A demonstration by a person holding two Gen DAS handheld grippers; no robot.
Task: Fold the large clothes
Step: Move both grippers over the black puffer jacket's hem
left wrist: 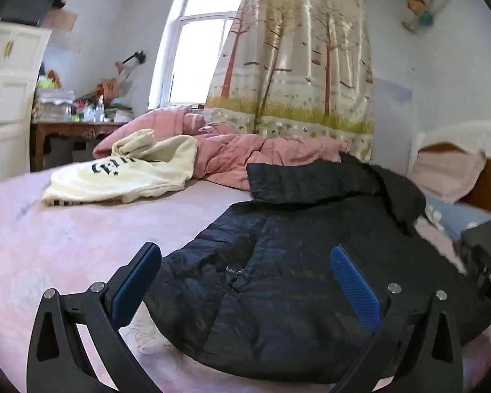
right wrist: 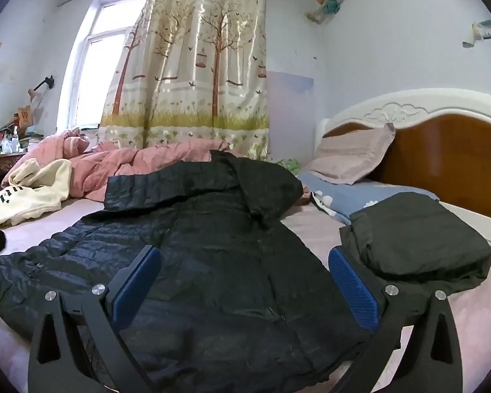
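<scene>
- Both tongs hang just above the bed, nearest of all: the left gripper (left wrist: 245,262) has its blue pads spread wide apart with nothing between them, and the right gripper (right wrist: 245,263) is spread the same way, gripping nothing.
- Underneath everything, the bed (left wrist: 49,239) wears a pale pink sheet and has a white and brown headboard (right wrist: 442,137) at its right end.
- Behind it, a tree-printed curtain (right wrist: 196,65) covers part of the window (left wrist: 199,49).
- Spread across the middle of the sheet lies the black quilted jacket (right wrist: 212,262), opened out flat below both grippers, one sleeve folded across its far edge.
- A rumpled pink quilt (left wrist: 245,154) is heaped along the far side of the bed.
- A folded dark garment (right wrist: 415,239) sits just right of the jacket, near the pillow (right wrist: 350,157).
- A cream sweatshirt (left wrist: 121,173) with dark lettering lies to the far left, touching the quilt.
</scene>
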